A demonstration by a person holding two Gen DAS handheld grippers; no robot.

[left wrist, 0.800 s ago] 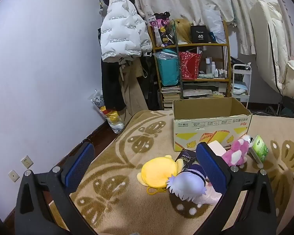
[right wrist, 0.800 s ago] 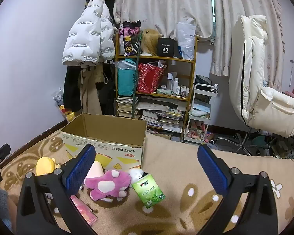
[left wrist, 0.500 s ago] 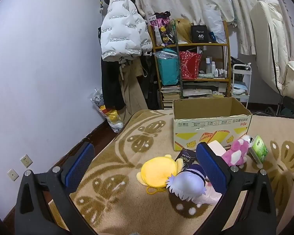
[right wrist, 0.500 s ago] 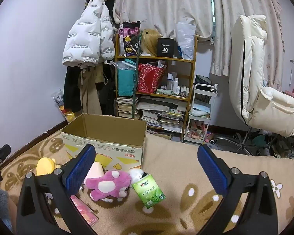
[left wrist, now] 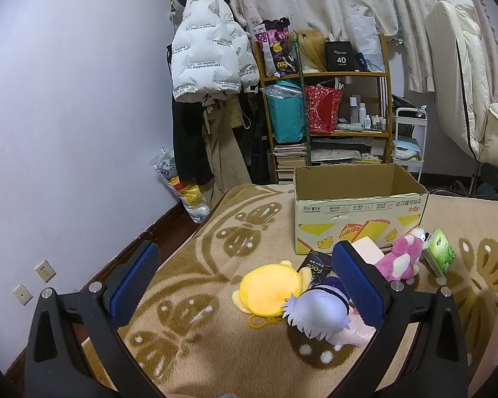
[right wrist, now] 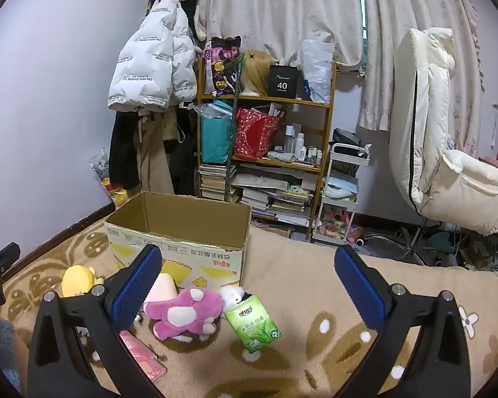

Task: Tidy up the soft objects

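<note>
1. Soft toys lie in a group on the patterned blanket (left wrist: 189, 301), in front of an open cardboard box (right wrist: 182, 232).
2. A yellow plush toy (left wrist: 270, 288) lies nearest to the left edge of the blanket, and a doll with pale purple hair (left wrist: 317, 310) touches it on its right side.
3. A dark packet (left wrist: 317, 267) lies between the yellow plush toy and the box.
4. A pink plush toy (right wrist: 186, 313) lies on its back just in front of the box, near the box's right corner.
5. A small white plush toy (right wrist: 232, 295) is just beside the pink one, and a green tissue pack (right wrist: 254, 326) leans against it.
6. A pale pink soft block (right wrist: 162, 288) touches the front wall of the box, to the left of the pink plush toy.
7. A flat pink packet (right wrist: 142, 358) lies closer to the camera, partly hidden by a gripper finger.
8. The left gripper (left wrist: 249, 285) hovers above the blanket with its blue pads spread wide, and it holds nothing.
9. The right gripper (right wrist: 249, 285) is also spread wide and empty, above the green tissue pack.
10. The box stands upright, and the part of its inside that shows is empty.
</note>
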